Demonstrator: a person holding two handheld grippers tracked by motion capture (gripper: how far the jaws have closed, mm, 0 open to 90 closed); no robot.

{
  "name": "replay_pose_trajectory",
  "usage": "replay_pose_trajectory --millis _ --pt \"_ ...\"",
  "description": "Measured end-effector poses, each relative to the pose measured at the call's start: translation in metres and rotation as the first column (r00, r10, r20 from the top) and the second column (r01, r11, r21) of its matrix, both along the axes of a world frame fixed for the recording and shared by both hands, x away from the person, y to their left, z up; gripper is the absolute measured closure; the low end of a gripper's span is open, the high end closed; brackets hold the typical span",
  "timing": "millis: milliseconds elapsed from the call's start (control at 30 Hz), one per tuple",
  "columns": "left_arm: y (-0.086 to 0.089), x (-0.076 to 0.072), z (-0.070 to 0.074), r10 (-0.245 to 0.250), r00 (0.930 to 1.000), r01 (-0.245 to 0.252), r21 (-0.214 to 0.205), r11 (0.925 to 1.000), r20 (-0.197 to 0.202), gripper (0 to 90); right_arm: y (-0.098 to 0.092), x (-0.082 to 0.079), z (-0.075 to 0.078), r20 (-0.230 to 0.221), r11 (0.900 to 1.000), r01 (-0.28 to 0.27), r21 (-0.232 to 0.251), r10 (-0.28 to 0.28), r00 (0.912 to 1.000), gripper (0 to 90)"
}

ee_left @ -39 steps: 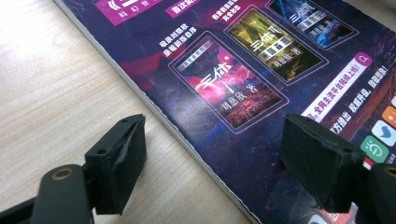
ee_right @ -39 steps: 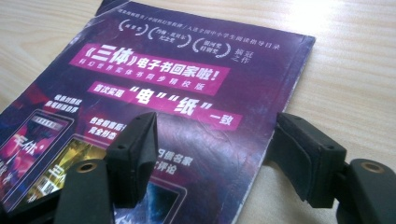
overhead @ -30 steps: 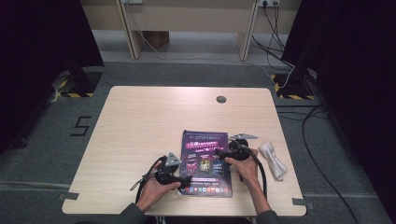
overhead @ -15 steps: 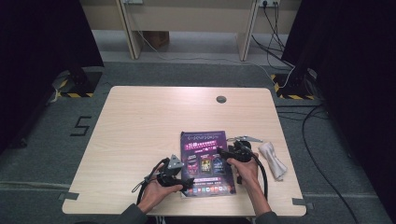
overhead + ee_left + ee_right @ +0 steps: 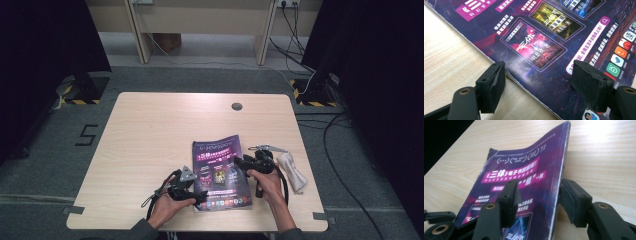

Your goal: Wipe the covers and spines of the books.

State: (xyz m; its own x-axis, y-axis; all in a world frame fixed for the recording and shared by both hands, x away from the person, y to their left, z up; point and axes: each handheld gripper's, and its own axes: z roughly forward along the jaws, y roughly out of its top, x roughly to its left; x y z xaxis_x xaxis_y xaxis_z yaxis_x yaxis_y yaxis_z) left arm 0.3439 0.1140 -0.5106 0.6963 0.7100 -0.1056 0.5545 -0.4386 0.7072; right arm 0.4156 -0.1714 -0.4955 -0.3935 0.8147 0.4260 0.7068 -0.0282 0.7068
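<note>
Both grippers sit open: left gripper (image 5: 200,195) straddles the magazine (image 5: 220,172) edge, right gripper (image 5: 240,162) likewise; a pinch looks next.

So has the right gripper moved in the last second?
Yes. In the high view the right gripper has drifted slightly toward the table's far edge, staying at the magazine's right edge, beside the white cloth.

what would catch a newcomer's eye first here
The purple magazine lying near the front edge of the pale wooden table stands out most. The two hand-held grippers flank it: the left gripper open at its near left corner, the right gripper open across its right edge, which looks lifted. A white cloth lies just right of that.
</note>
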Motion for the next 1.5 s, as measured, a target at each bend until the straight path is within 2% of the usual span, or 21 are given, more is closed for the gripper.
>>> replay_pose_trajectory --millis 67,133,167,233,300,333,467,533,600,667,733,800,933,1033,1167,1233,1300,1333,1433,1500 --pt "0.000 0.000 0.000 0.002 1.0000 -0.002 0.001 1.0000 0.000 26.7 -0.001 0.000 0.002 0.012 0.9999 -0.009 0.006 0.009 0.9999 53.1" --pt "0.000 0.000 0.000 0.005 1.0000 -0.005 -0.003 1.0000 0.000 26.7 0.001 -0.001 0.004 0.004 0.9995 -0.031 -0.012 0.031 0.9995 53.2" --pt "0.000 -0.001 0.000 0.008 1.0000 -0.008 -0.002 1.0000 0.002 26.7 0.000 -0.001 0.005 0.001 0.9994 -0.035 -0.003 0.035 0.9994 53.6" --pt "0.001 0.000 -0.001 0.007 1.0000 -0.007 -0.005 1.0000 0.005 26.7 0.001 -0.003 0.005 -0.023 0.9973 -0.074 0.007 0.074 0.9970 56.1" --pt "0.000 0.000 0.000 0.005 0.9999 -0.005 -0.001 1.0000 0.012 26.7 0.005 -0.006 0.006 -0.015 0.9936 -0.110 0.024 0.111 0.9937 57.3" --pt "0.000 0.000 0.000 0.004 0.9999 -0.004 0.001 1.0000 0.015 26.8 0.006 -0.006 0.009 -0.009 0.9912 -0.131 0.017 0.131 0.9913 58.7" --pt "0.001 -0.001 0.000 0.005 0.9999 -0.005 0.003 1.0000 0.016 26.8 0.013 -0.007 0.019 0.018 0.9796 -0.174 -0.100 0.176 0.9841 62.0" --pt "0.001 -0.001 0.000 0.006 0.9998 -0.006 0.004 1.0000 0.018 26.8 0.015 -0.008 0.020 0.024 0.9747 -0.185 -0.126 0.189 0.9816 64.2" --pt "0.001 -0.001 0.000 0.007 0.9998 -0.007 0.004 1.0000 0.018 26.9 0.016 -0.009 0.021 0.027 0.9747 -0.191 -0.116 0.196 0.9803 65.4" --pt "0.000 -0.001 0.000 0.010 0.9997 -0.010 0.003 0.9999 0.022 26.9 0.018 -0.009 0.021 0.028 0.9630 -0.230 -0.140 0.236 0.9713 64.0" --pt "0.000 -0.002 0.000 0.010 0.9997 -0.010 0.005 0.9999 0.022 26.9 0.019 -0.009 0.020 0.021 0.9605 -0.235 -0.149 0.241 0.9703 64.6" --pt "0.000 -0.002 0.000 0.012 0.9996 -0.012 0.007 0.9999 0.026 26.9 0.019 -0.007 0.021 0.020 0.9530 -0.246 -0.177 0.254 0.9671 70.7" --pt "0.000 -0.002 -0.001 0.017 0.9995 -0.017 -0.001 0.9999 0.028 26.8 0.021 -0.005 0.025 0.015 0.9501 -0.232 -0.209 0.240 0.9707 72.8" --pt "0.000 -0.003 -0.001 0.020 0.9992 -0.020 -0.003 0.9998 0.033 26.8 0.026 -0.006 0.026 0.034 0.9356 -0.232 -0.266 0.249 0.9678 73.7" --pt "0.000 -0.002 -0.002 0.021 0.9993 -0.021 -0.012 0.9997 0.030 27.6 0.028 -0.005 0.031 0.039 0.9317 -0.234 -0.278 0.254 0.9665 74.7" --pt "0.001 -0.003 -0.001 0.019 0.9995 -0.018 -0.019 0.9997 0.025 28.3 0.029 -0.004 0.034 0.042 0.9215 -0.246 -0.301 0.271 0.9617 75.2" --pt "0.001 -0.004 -0.001 0.016 0.9998 -0.016 -0.032 0.9994 0.012 29.5 0.031 -0.003 0.036 0.042 0.9207 -0.243 -0.305 0.268 0.9625 75.8" --pt "0.003 -0.005 0.000 0.013 0.9999 -0.013 -0.050 0.9986 0.001 31.4 0.033 -0.001 0.040 0.046 0.9100 -0.245 -0.334 0.276 0.9602 77.0" --pt "0.011 -0.005 0.004 0.019 0.9998 -0.019 -0.058 0.9981 0.008 30.9 0.037 0.002 0.047 0.043 0.8953 -0.248 -0.370 0.283 0.9582 78.2" --pt "0.015 -0.005 0.005 0.026 0.9996 -0.025 -0.064 0.9976 0.009 30.6 0.037 0.003 0.049 0.046 0.8928 -0.245 -0.378 0.282 0.9583 78.7"
